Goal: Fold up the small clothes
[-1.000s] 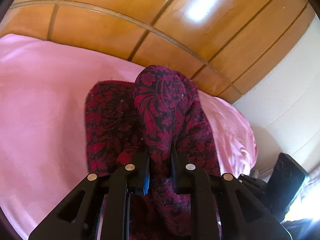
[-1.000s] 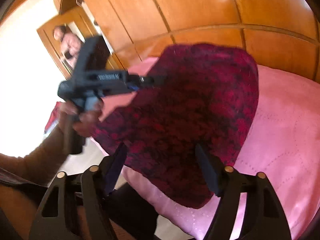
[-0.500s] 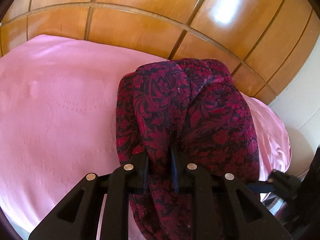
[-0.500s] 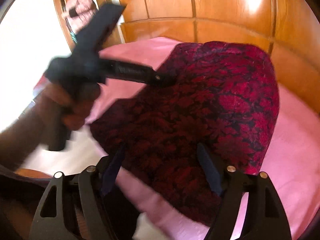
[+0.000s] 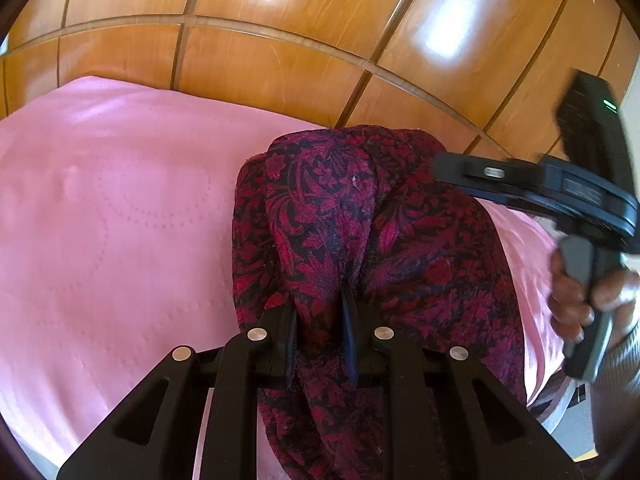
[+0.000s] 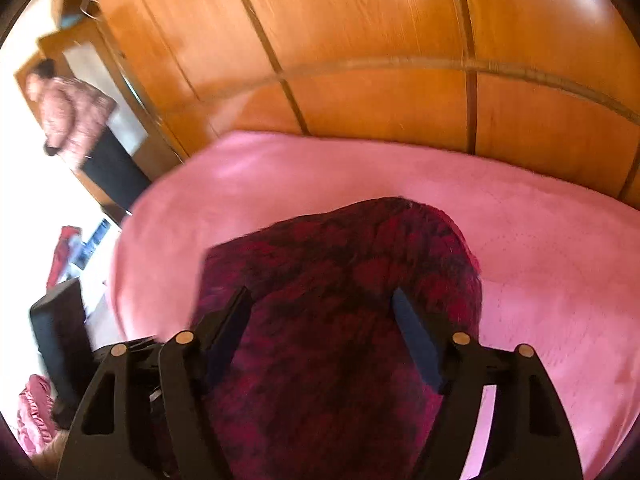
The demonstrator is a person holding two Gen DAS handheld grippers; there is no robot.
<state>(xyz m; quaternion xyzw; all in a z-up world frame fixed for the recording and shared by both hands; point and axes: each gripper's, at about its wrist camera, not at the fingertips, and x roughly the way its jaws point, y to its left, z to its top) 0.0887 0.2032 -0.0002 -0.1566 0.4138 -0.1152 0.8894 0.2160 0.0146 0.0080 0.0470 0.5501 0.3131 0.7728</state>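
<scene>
The right gripper (image 6: 320, 340), jaws wide and seemingly empty (blurred view), has swung over the garment (image 5: 360, 240). The left gripper (image 5: 320, 332) stays pinching its bunched near edge, so another fold looks imminent.

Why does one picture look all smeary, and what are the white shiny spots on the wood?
Right wrist view: motion blur smears the red patterned cloth and pink bedspread. Left wrist view: sharp, with white glare patches on the glossy wood panels; the fisheye lens bends their straight seams.

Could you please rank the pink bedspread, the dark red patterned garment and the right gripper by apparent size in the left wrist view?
1. pink bedspread
2. dark red patterned garment
3. right gripper, only partly in frame
</scene>
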